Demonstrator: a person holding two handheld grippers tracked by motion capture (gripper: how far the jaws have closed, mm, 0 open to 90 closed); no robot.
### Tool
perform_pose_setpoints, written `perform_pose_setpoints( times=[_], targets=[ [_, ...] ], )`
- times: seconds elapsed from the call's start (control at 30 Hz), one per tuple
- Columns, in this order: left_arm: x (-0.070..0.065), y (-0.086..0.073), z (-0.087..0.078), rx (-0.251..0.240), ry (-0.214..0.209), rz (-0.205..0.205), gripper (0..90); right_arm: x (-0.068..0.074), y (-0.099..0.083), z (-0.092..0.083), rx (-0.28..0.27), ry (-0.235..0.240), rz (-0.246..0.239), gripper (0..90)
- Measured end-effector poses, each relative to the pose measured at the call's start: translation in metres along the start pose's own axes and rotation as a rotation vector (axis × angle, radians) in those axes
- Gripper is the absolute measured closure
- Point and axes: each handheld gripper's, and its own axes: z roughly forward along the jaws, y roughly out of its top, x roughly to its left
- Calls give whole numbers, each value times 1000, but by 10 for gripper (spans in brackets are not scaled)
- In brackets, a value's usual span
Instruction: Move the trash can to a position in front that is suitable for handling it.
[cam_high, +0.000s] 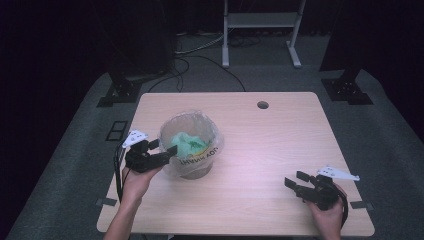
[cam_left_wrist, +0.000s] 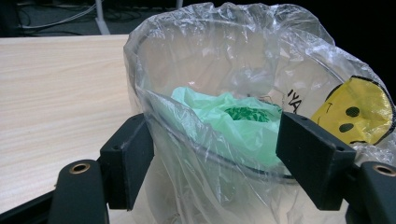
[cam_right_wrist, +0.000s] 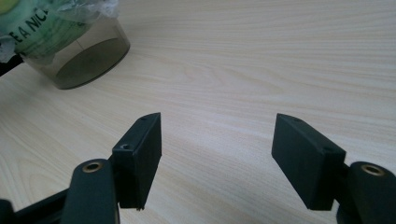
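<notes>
Left tool (cam_high: 159, 152) straddles the near rim of the bin (cam_left_wrist: 205, 154), jaws wide over the plastic liner (cam_left_wrist: 243, 51), not gripping yet; right tool (cam_high: 299, 181) waits wide open, well right of the bin; liner still fitted, removal barely started

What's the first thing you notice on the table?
The see-through bin near the table's left side, lined with a crinkly clear plastic bag that has a yellow smiley face on it, and something green inside. The left gripper sits at its rim with jaws apart, while the right gripper waits open at the table's near right corner.
</notes>
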Motion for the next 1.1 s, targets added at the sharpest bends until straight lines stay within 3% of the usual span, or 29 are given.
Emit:
perform_pose_setpoints(
  times=[0.33, 0.4, 0.5, 0.57, 0.93, 1.1],
  targets=[
    [-2, -5, -9, 15, -50, 29, 269, 0, -2, 3, 14, -4, 4, 326],
    [0, -5, -8, 4, -37, 36, 268, -1, -2, 3, 17, -6, 8, 326],
    [4, -2, -6, -22, -37, 4, 268, -2, -3, 4, 16, -8, 11, 326],
    [6, 1, -6, -29, -22, 16, 270, -2, -3, 4, 18, -10, 14, 326],
    [14, 7, 2, -36, 37, 67, 574, -3, -4, 5, 20, -14, 16, 326],
    [13, 8, 0, -86, 93, 111, 746, -3, -4, 5, 20, -14, 18, 326]
  ],
)
